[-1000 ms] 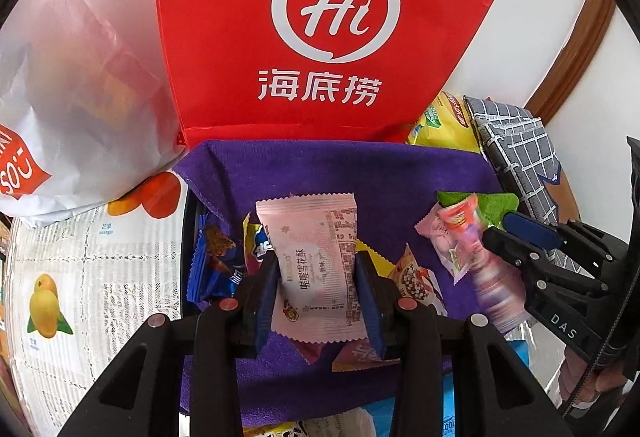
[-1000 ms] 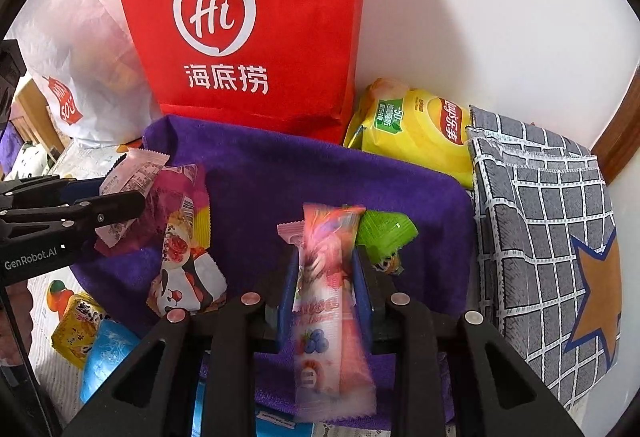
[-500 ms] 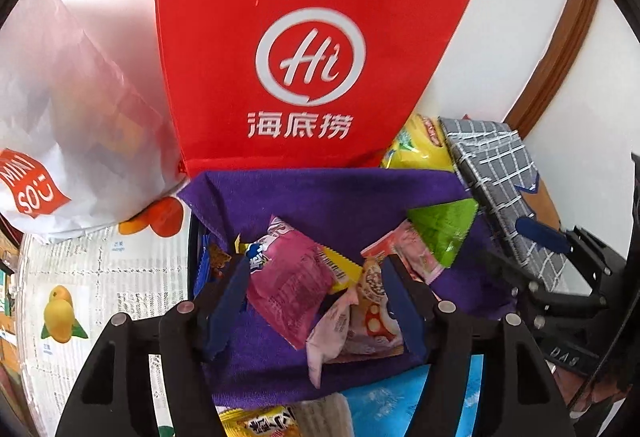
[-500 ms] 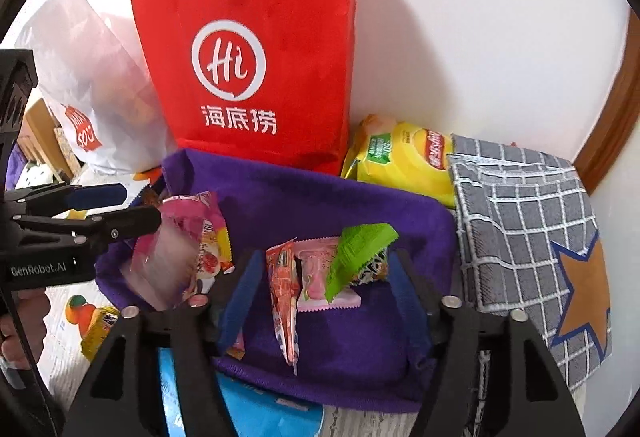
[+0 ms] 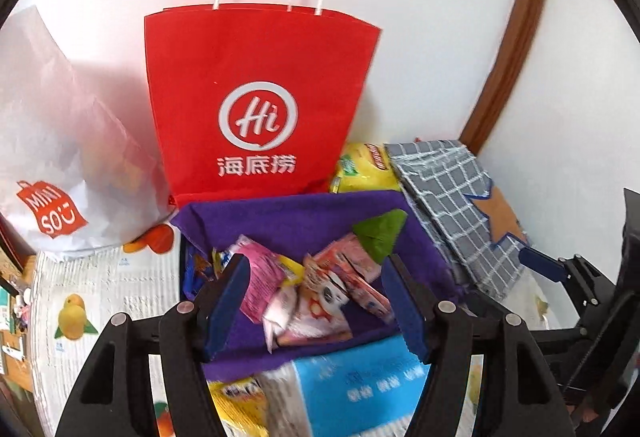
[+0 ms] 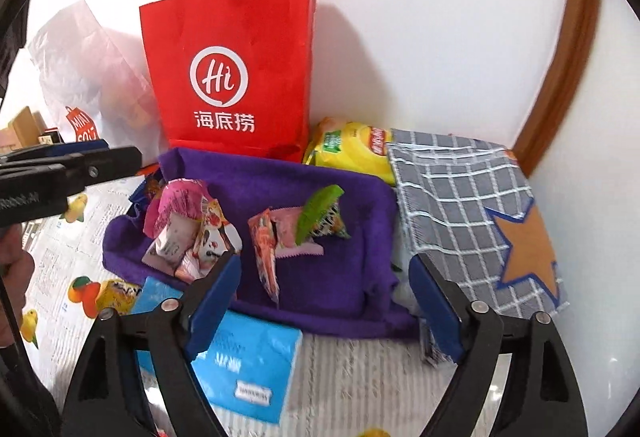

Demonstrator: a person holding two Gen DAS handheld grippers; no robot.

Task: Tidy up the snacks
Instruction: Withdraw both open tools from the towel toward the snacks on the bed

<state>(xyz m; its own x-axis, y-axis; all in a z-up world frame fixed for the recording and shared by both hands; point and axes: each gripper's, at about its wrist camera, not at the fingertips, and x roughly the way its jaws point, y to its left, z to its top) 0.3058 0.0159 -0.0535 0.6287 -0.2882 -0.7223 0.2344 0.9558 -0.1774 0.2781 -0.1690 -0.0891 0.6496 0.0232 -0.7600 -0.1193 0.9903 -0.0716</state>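
Bench against a plain white wall, near a corner trimmed with a brown wooden moulding [image 6: 560, 77]. The bench [image 5: 120, 301] wears a white covering printed with fruit pictures and small text. At its back edge, against the wall, stand a red paper carrier bag with white twisted handles and a white "Hi" logo [image 5: 256, 97] and, toward the left, a crumpled white plastic shopping bag with a red label [image 5: 60, 165]. A yellow crisp packet [image 6: 352, 149] lies at the back, between the red bag and a grey checked cloth pouch with an orange star [image 6: 472, 213] on the right side.

The purple felt tray [image 6: 320, 285] sits centrally in front of the red bag. Inside it the small wrapped snacks lie in two groups: pink and white packets [image 6: 188, 229] at its left end, and an orange-pink stick packet with a green wrapper [image 6: 304, 225] near its middle. A light blue flat packet [image 6: 248, 361] rests on the bench at the tray's front edge.

The left gripper [image 5: 320, 301] and right gripper [image 6: 324, 297] hover above the tray's front; both have just been opening, fingers spread wide with nothing between them.
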